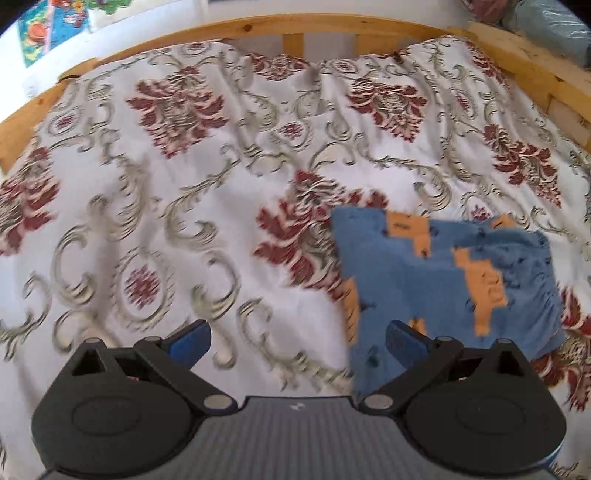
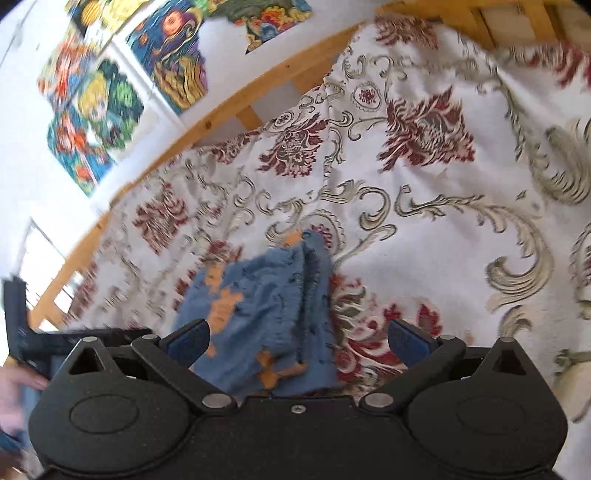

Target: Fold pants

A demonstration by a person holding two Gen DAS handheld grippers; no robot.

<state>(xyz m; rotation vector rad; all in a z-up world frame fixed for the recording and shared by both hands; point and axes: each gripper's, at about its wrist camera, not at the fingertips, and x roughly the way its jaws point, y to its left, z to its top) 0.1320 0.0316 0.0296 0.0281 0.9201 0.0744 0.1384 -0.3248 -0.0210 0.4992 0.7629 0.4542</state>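
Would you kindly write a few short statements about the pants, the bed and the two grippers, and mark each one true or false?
1. The pants lie folded into a compact bundle on the bedspread. True.
2. The pants are plain red. False: they are blue with orange patches.
3. The left gripper is clamped on the pants. False: its jaws stand open with nothing between them.
4. The right gripper is open. True.
5. The bed frame is wooden. True.
6. The wall is bare. False: colourful pictures hang on it.
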